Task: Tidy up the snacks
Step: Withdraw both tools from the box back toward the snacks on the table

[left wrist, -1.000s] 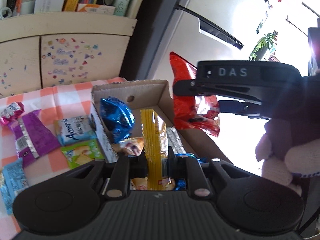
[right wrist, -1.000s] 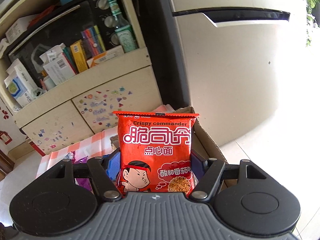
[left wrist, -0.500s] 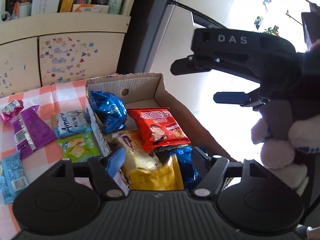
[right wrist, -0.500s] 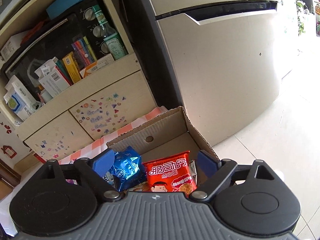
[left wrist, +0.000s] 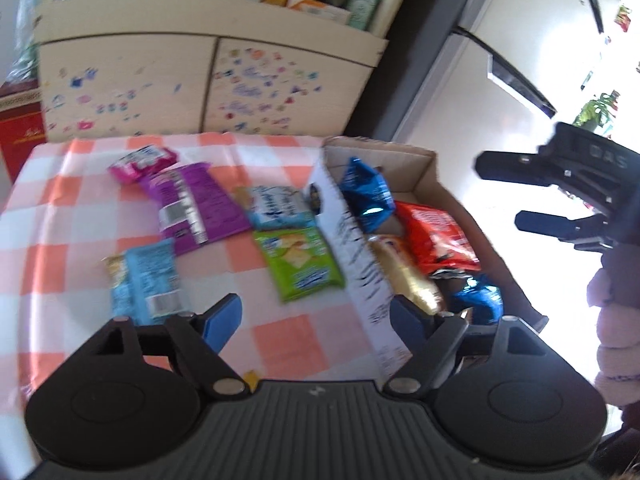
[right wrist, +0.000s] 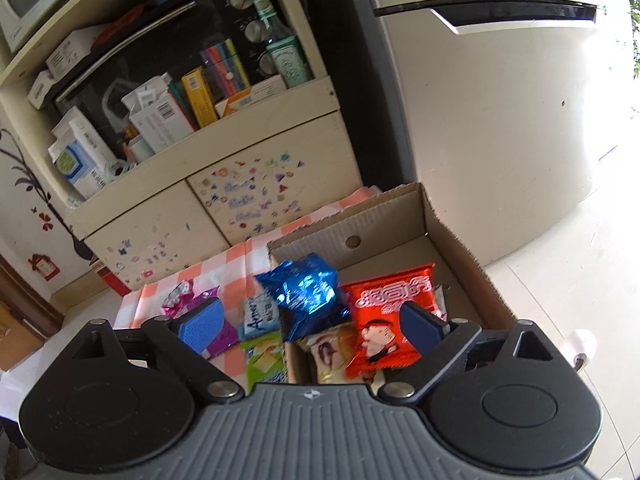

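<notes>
A cardboard box [left wrist: 420, 168] [right wrist: 384, 220] stands at the right edge of the checked table [left wrist: 80, 216]. It holds a blue foil bag [left wrist: 366, 196] [right wrist: 306, 294], a red noodle packet [left wrist: 436, 240] [right wrist: 386, 316], a yellow packet [left wrist: 408, 280] and another blue bag [left wrist: 478, 298]. On the cloth lie a green packet [left wrist: 300, 264], a light blue packet [left wrist: 146, 280], a purple bag [left wrist: 196, 208], a pink packet [left wrist: 142, 158] and a white-blue packet [left wrist: 276, 206]. My left gripper [left wrist: 316, 318] is open and empty above the table's front. My right gripper [right wrist: 316, 328] is open and empty above the box; it also shows in the left wrist view [left wrist: 560, 196].
A cream cabinet with stickers [left wrist: 208, 88] [right wrist: 248, 196] stands behind the table, its shelf full of boxes and bottles [right wrist: 168, 108]. A white fridge [right wrist: 500, 120] stands right of the box. A red box [left wrist: 20, 128] sits by the table's far left corner.
The right gripper opened and dropped the red noodle packet into the box. The left gripper let go of the yellow packet into the box, opened, and swung left over the table.
</notes>
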Demonstrator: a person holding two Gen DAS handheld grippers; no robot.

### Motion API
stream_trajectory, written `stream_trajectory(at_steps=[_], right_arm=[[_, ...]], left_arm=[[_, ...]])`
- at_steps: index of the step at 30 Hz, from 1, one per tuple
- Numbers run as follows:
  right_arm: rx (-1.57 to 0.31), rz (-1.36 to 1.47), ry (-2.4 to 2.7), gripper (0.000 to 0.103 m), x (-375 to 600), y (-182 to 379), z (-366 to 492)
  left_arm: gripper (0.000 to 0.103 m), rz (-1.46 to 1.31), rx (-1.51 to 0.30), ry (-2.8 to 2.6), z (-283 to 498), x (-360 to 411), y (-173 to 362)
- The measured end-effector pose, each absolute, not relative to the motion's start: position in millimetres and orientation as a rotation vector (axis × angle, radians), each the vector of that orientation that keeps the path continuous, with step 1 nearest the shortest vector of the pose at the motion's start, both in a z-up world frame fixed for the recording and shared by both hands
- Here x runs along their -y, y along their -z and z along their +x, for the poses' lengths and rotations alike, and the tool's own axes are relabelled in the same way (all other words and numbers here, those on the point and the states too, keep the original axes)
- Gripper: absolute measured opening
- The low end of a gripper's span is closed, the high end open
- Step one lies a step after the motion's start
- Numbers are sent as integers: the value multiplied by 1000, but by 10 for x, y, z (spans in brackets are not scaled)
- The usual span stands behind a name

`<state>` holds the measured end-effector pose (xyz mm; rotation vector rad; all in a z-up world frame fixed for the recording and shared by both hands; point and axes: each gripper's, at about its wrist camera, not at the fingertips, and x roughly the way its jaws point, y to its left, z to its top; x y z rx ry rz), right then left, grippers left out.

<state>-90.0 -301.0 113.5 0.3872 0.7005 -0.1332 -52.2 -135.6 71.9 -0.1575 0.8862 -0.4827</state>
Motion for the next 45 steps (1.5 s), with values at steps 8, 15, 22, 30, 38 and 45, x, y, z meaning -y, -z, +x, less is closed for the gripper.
stream_trajectory(at_steps=[8,15,22,30,38,45], right_arm=[[-743,371,93,100,2729,-1022,-997],[-764,405,109,100,2657,-918,-1066],[-790,417,89,100,2525,-830,-1137],[-810,391,55,100,2340,-740,-1050],[-760,350,47,99,2170,-664,-935],[-777,286,87,98,1987,-498,-807]], left_arm=[[81,-128,-957,421,-607,1072,-421],[81,36,-964,508,-789,1179,-224],[81,264,-897,623,-972,1321,-75],[77,309,-856,609,-994,1327,130],[58,185,-843,461,-788,1090,114],[58,87,-861,257,-589,786,104]])
